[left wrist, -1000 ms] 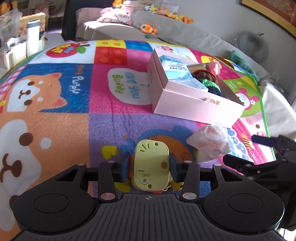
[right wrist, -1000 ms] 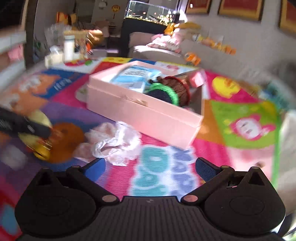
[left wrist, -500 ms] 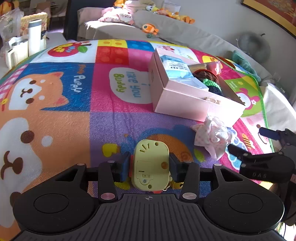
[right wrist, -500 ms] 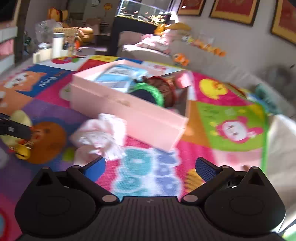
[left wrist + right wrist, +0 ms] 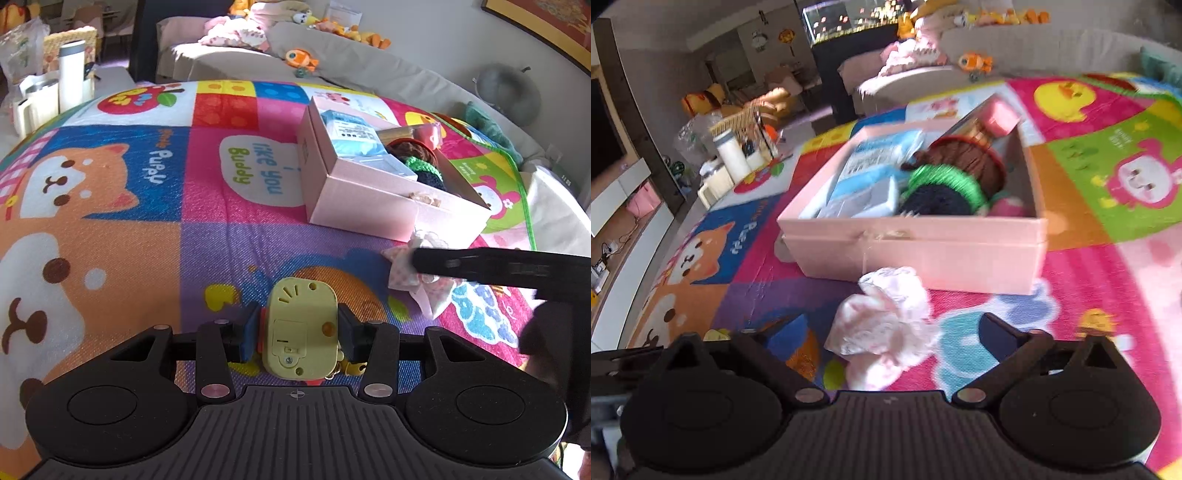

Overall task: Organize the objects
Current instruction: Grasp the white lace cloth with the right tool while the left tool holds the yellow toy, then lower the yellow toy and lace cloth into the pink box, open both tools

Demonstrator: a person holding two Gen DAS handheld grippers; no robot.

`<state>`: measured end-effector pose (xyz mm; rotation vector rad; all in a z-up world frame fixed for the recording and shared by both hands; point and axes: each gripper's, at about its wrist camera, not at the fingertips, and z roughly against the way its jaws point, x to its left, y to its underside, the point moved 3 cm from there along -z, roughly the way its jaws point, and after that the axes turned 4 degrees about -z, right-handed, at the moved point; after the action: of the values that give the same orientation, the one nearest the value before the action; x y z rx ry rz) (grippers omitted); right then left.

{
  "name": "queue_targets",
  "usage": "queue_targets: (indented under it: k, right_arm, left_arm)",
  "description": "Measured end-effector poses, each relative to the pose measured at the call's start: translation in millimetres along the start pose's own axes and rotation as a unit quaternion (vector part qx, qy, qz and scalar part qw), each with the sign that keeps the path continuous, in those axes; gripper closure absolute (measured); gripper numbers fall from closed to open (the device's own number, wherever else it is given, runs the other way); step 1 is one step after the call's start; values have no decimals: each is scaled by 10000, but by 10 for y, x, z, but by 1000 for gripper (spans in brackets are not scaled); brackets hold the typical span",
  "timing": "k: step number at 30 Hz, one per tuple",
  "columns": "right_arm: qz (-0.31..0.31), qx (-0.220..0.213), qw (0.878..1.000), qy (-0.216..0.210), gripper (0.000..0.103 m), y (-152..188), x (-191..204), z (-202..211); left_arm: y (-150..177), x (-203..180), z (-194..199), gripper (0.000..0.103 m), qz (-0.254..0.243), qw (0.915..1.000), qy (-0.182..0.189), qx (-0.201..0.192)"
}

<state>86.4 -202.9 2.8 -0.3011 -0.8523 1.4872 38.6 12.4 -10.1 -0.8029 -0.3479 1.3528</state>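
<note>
Yellow toy [image 5: 301,328] held upright, back panel seen, above play mat [image 5: 129,258]. Crumpled pink-white cloth [image 5: 882,325] laid on mat, touching front wall of open, filled pink box [image 5: 923,251].

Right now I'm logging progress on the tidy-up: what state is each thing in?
left gripper: shut on the yellow toy.
right gripper: open, jaws just closing around the pink cloth bundle, not yet pressing it.
pink cloth bundle: crumpled, on the play mat.
pink box: lidless, partly filled.
</note>
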Motion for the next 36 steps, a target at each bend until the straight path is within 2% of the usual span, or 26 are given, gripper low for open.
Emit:
queue_targets:
  k: [3,4,6,9,13,18,23,26,30,33,36]
  right_arm:
    - [76,164,9998,-13,22,18,88,-183]
    - [282,87,9995,73,37,33,145,-191]
    - [649,168,9978,13,55,85,266,-188]
    - [1010,265,9944,-167,67,174,370,-102]
    - [1357,169,9906,68,70,295,349,92]
    - [1190,-48,9924,320,70,291,90,401]
    - [880,-530,9939,401,70,136,-142,756]
    - [742,-846,9930,351,70,29,-233,937]
    - [636,-1202,9902,329,70,-65,-322,1082]
    - [464,-1328,9896,313,70,-92,-406,1129]
    - [366,-1376,9892,353,70,-103,-479,1142]
  left_arm:
    - [7,1,6,55,-1,10000,-5,-4]
    - [9,5,9,55,-5,10000,-5,0]
    - [22,3,16,55,-24,10000,-3,-2]
    - [29,-6,20,55,-96,10000,-23,8]
    - [58,-54,45,55,-310,9995,-83,80]
    - [130,-132,127,55,-689,9973,-150,213]
    - [101,-194,310,56,-657,9976,189,97]
    - [-219,-262,478,56,-636,9969,342,-320]
    - [-836,-454,538,56,-712,9922,570,-853]
    - [-1223,-642,357,56,-914,9879,563,-1119]
    - [-1641,-764,-9,56,-689,9883,696,-1171]
